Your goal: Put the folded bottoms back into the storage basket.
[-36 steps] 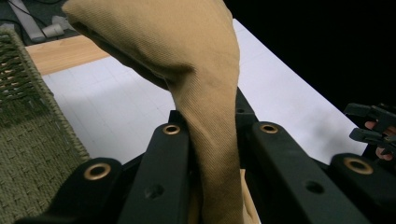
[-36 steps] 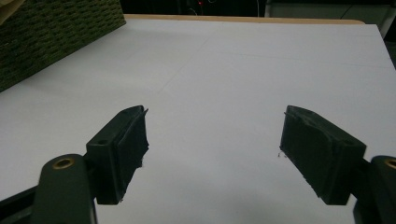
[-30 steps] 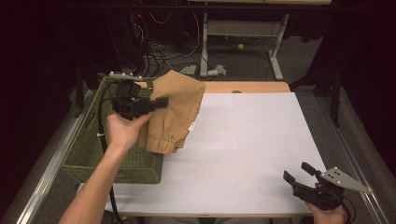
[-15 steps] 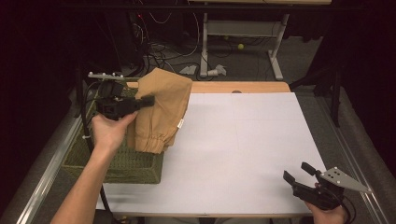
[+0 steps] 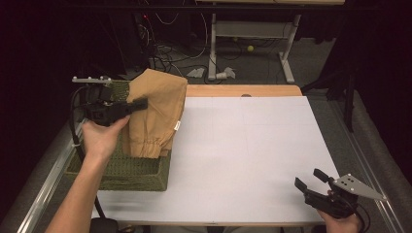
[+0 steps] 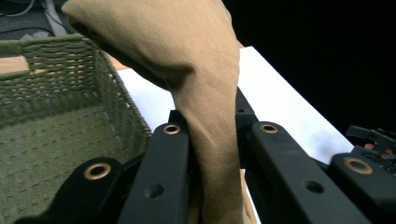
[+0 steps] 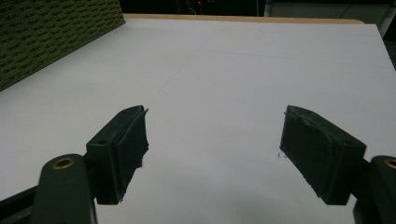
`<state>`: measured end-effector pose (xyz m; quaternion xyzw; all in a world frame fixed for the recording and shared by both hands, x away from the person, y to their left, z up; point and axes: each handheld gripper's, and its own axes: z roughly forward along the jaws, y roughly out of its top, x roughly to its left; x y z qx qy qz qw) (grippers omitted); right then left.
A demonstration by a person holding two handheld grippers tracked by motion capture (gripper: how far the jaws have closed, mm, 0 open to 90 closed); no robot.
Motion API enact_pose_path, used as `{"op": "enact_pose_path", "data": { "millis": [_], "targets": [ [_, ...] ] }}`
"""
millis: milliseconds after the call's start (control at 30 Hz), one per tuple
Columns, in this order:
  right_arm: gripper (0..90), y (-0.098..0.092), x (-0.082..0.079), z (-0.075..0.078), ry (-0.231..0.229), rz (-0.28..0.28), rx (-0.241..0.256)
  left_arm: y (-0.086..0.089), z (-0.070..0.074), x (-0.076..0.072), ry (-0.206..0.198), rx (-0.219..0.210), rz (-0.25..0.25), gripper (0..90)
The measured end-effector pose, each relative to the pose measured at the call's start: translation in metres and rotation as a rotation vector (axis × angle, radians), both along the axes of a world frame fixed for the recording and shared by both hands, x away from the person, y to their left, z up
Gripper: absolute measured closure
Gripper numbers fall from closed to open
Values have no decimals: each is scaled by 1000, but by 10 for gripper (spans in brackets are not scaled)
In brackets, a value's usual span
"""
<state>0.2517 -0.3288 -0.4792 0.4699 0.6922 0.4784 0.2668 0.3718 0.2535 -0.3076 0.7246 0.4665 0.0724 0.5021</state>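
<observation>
While the left gripper (image 5: 138,103) hung above the green woven basket (image 5: 121,170) at the desk's left edge, its jaws were clamped on a fold of tan garment (image 5: 155,114), seemingly trousers or shorts given the gathered hem and small side label. The left gripper view confirmed the pinch: the tan cloth (image 6: 205,93) ran down between the two black jaws, with the basket's woven wall and floor (image 6: 56,135) below and to one side. The garment hung mostly free of the basket, its lower hem near or just over the rim on the desk side; whether it touched the rim could not be told. The right gripper (image 5: 311,183) sat low near the front right corner of the white desk (image 5: 252,145), well apart from the garment, jaws spread wide with nothing between them, as its own view (image 7: 212,154) showed over bare desk surface. Judged step: lifting the garment out of the basket, transfer to the desk not yet done. The next move would call for carrying the cloth rightward clear of the rim before lowering, and the right gripper coming across to catch a free edge for spreading. Snagging of the hem on the basket weave seemed the main risk.
</observation>
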Motion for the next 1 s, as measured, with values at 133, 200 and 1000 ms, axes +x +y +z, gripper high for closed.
{"op": "enact_pose_path", "data": {
  "millis": [133,200,1000],
  "targets": [
    [237,0,0,0,0,-1,1,8,-1,-2,-5,-8,19,795],
    [237,0,0,0,1,-1,1,14,-1,-4,-7,-15,33,795],
    [237,0,0,0,2,-3,-3,30,-31,5,16,37,134,792]
  ]
}}
